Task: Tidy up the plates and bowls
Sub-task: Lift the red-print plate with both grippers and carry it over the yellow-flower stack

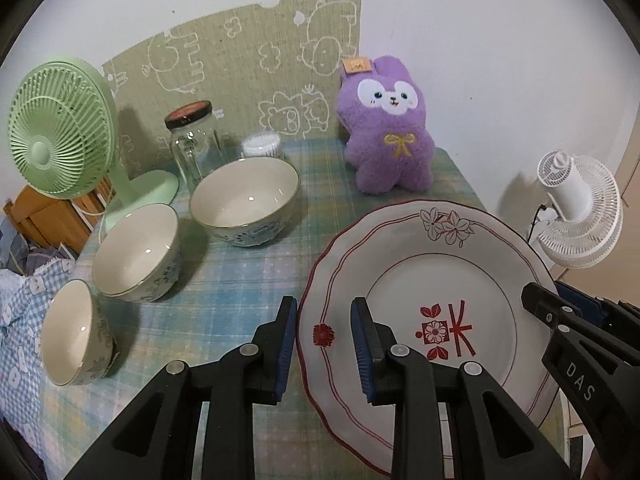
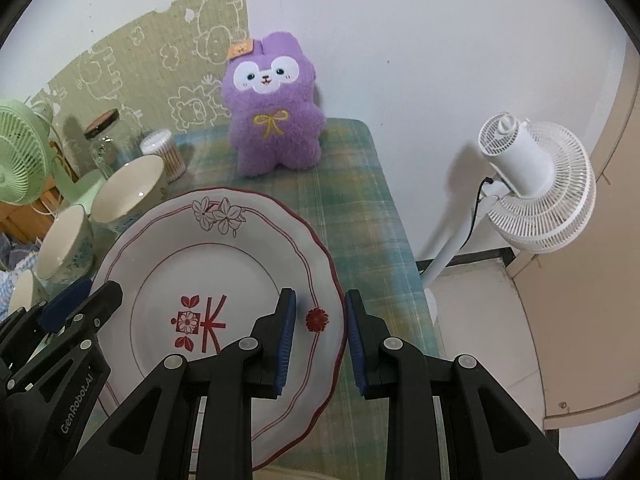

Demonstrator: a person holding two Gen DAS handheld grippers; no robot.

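Plate (image 1: 420, 280), white with red trim, sits at the table's (image 1: 224, 280) right side, clamped at both ends. Left gripper (image 1: 325, 344) angles steeply down, its jaws pinching the plate's nine o'clock rim. Right gripper (image 2: 320, 340) tilts down likewise, its jaws pinching the three o'clock rim. Three bowls line up toward ten o'clock: large bowl (image 1: 245, 196), middle bowl (image 1: 136, 250), small bowl (image 1: 74, 334). Purple plush (image 1: 386, 128) stands at twelve o'clock.
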